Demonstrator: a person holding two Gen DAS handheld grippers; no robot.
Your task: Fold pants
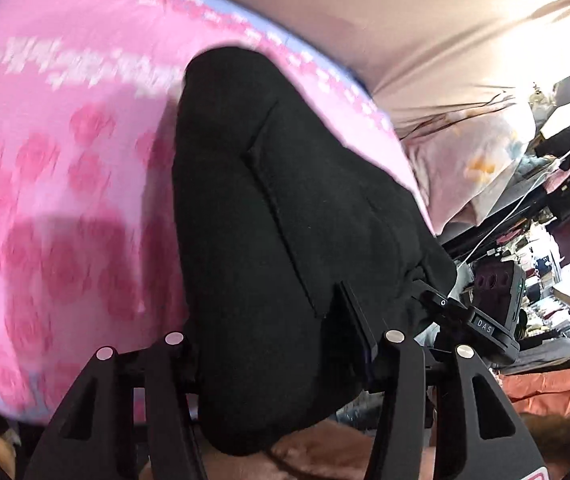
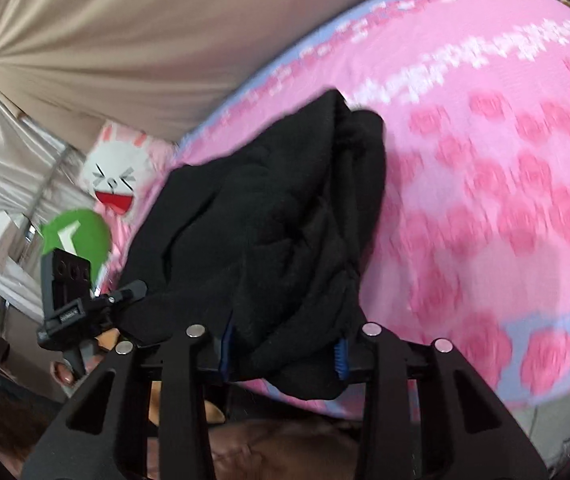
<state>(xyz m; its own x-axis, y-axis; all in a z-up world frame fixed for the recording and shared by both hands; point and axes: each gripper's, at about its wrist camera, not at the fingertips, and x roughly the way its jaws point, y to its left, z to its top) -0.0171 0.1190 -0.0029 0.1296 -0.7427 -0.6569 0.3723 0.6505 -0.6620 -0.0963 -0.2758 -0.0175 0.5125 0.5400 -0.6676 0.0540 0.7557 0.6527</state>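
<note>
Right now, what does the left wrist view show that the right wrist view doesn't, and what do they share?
Only the left wrist view: a white cable running past cluttered shelves at the right edge, and the right hand-held gripper seen from the side.

Only the right wrist view: a laughing rabbit pillow, a green cushion, and the left hand-held gripper seen from the side.

Both: black pants bunched between the viewing gripper's fingers, over a pink rose-patterned blanket, with beige fabric behind.

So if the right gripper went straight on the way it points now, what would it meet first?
The black pants: the right gripper already has bunched fabric between its jaws, so it is in contact from the start. Beyond that lies the pink rose-patterned blanket, probably close underneath, though depth is unclear.
</note>
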